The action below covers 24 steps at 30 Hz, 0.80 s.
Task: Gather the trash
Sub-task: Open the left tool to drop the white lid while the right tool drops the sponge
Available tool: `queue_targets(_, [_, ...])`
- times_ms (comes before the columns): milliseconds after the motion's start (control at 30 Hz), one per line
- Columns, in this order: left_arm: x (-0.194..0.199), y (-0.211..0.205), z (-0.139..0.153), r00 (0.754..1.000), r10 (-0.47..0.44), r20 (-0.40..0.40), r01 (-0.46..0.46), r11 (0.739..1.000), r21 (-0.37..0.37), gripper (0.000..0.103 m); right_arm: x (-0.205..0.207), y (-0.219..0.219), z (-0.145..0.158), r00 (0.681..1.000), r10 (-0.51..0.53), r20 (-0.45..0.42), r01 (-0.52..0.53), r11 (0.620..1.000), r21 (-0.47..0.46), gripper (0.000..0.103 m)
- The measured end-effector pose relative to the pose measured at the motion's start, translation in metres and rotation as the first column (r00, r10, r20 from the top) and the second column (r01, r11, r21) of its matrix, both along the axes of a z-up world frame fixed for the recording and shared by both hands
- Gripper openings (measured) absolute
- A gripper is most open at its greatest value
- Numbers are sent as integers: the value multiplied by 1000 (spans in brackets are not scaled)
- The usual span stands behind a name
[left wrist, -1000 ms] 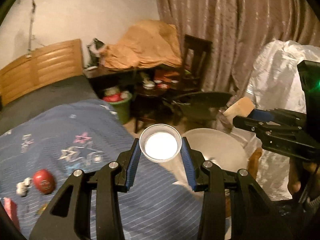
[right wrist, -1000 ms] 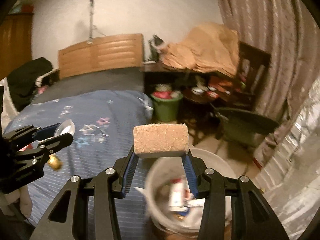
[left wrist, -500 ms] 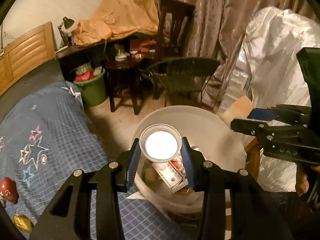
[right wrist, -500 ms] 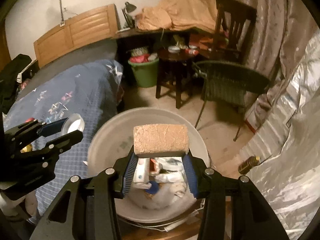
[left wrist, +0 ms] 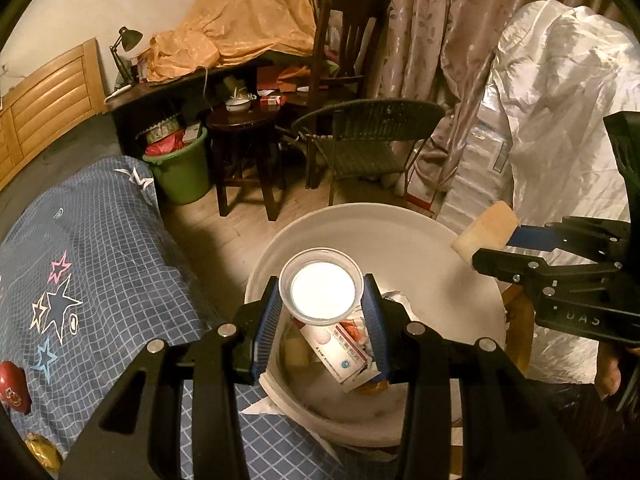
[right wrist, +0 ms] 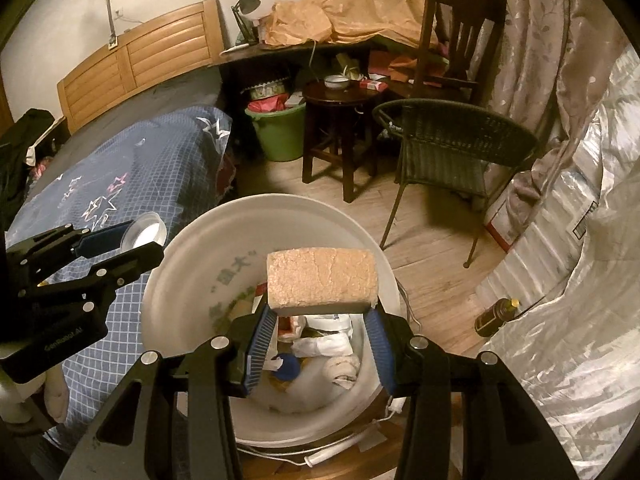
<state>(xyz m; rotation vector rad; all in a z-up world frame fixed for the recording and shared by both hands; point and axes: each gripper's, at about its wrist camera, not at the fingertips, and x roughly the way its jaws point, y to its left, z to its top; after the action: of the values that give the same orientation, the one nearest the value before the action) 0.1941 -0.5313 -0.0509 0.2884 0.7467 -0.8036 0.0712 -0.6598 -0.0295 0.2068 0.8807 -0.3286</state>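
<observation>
My left gripper (left wrist: 322,322) is shut on a clear plastic cup (left wrist: 322,290) and holds it above the white trash bucket (left wrist: 400,240), which holds cartons and wrappers. My right gripper (right wrist: 318,330) is shut on a tan sponge block (right wrist: 322,276) and holds it over the same bucket (right wrist: 192,264). The sponge (left wrist: 486,230) and right gripper show at the right of the left wrist view. The cup (right wrist: 144,234) and left gripper show at the left of the right wrist view.
A bed with a blue checked cover (left wrist: 80,264) lies left of the bucket, with a red object (left wrist: 14,386) on it. A green bin (right wrist: 280,130), dark stool (right wrist: 340,120), wicker chair (right wrist: 452,140) and silver-covered pile (right wrist: 580,240) stand beyond. A bottle (right wrist: 494,318) lies on the floor.
Both grippers moved from over the bed to above the bucket and tilted down, the cup and sponge still held. The bucket's contents now show below the fingers.
</observation>
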Motion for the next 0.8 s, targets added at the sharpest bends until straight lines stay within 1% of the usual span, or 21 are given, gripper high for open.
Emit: queue_targets(800, [9, 1, -1, 1000, -4, 0, 4, 1000, 5, 39, 2, 4, -1, 1000, 3, 0, -3, 1000, -1, 46])
